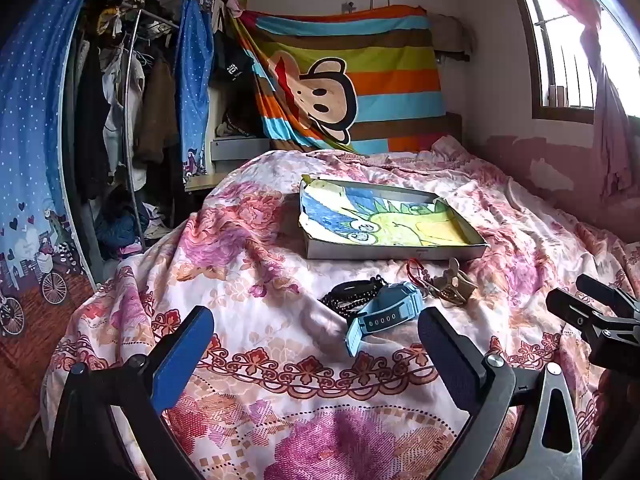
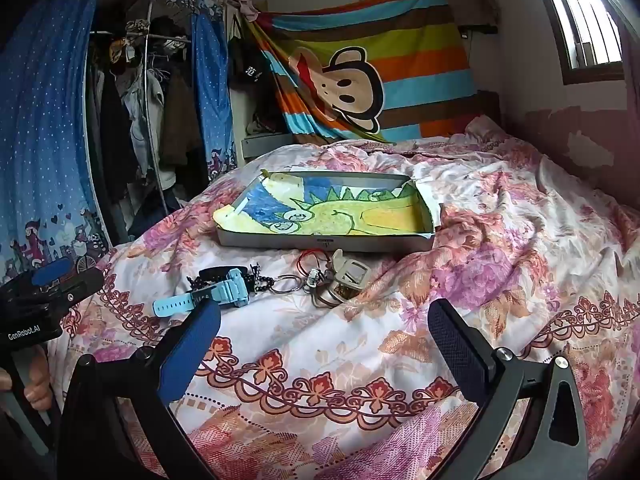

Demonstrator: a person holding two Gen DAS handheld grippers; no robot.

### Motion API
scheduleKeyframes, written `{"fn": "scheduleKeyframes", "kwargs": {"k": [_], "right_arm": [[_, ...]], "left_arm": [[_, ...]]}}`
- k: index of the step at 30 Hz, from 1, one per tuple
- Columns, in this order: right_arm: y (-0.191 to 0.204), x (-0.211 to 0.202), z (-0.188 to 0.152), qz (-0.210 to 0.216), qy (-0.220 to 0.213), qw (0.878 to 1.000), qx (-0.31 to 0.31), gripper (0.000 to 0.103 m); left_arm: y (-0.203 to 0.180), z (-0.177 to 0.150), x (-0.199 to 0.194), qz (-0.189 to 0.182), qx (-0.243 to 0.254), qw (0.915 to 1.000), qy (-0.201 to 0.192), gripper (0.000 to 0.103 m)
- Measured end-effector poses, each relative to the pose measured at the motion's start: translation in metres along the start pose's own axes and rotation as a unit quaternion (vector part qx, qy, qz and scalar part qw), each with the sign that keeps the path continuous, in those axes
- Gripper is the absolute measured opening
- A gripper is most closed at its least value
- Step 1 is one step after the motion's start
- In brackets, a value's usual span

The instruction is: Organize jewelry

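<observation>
A small heap of jewelry lies on the flowered bedspread: a light blue watch (image 1: 382,314) (image 2: 216,292), black beads (image 1: 352,294) (image 2: 260,280), a red cord (image 1: 414,272) (image 2: 312,257), metal rings (image 2: 286,282) and a beige clip (image 1: 452,284) (image 2: 348,276). Just behind the heap sits a shallow grey box (image 1: 392,252) (image 2: 320,244) lined with a dinosaur drawing. My left gripper (image 1: 316,344) (image 2: 60,280) hovers open, short of the watch, nothing between its fingers. My right gripper (image 2: 324,340) (image 1: 592,312) is open too, short of the clip, holding nothing.
The bedspread (image 1: 280,360) slopes off at the left toward a clothes rack (image 1: 128,100) and blue curtain (image 1: 28,140). A striped monkey cloth (image 1: 340,80) hangs behind the bed; a window (image 1: 560,40) is at the right. A hand (image 2: 36,384) grips the left tool.
</observation>
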State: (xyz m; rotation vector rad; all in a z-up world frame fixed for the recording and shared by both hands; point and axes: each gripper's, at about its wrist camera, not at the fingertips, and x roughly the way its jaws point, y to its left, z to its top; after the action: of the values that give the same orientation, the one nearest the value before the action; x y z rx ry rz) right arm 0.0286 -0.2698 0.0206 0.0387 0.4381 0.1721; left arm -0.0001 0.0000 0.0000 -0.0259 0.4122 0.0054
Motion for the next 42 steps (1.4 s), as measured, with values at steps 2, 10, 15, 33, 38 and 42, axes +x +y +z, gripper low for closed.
{"fn": "scheduleKeyframes", "kwargs": {"k": [2,10,15,33,38,42], "right_arm": [[0.0,0.0001,0.0,0.0,0.001,1.0,0.0,0.102],[0.0006,-0.0002,-0.0001,0.001,0.0,1.0,0.001,0.102],[0.0,0.0004,-0.0009,0.0,0.0,1.0,0.001,0.102],[0.0004,0.0042,-0.0027,0.0,0.003,1.0,0.002,0.102],[-0.0006,0.002,-0.0017,0.0,0.004,1.0,0.002,0.102],[0.0005,0.0028,-0.0021,0.0,0.004,1.0,0.003,0.102]], "left_arm": [[0.0001,0.0001,0.0003,0.0,-0.001,1.0,0.005,0.103],[0.0001,-0.0002,-0.0004,-0.002,-0.002,1.0,0.003,0.103],[0.0002,-0.0003,0.0008,-0.003,0.0,1.0,0.005,0.103],[-0.0005,-0.0002,-0.0002,-0.002,0.0,1.0,0.005,0.103],[-0.0002,-0.0001,0.0,-0.003,0.0,1.0,0.005,0.103],[-0.0006,-0.0003,-0.0002,-0.002,0.0,1.0,0.004,0.103]]}}
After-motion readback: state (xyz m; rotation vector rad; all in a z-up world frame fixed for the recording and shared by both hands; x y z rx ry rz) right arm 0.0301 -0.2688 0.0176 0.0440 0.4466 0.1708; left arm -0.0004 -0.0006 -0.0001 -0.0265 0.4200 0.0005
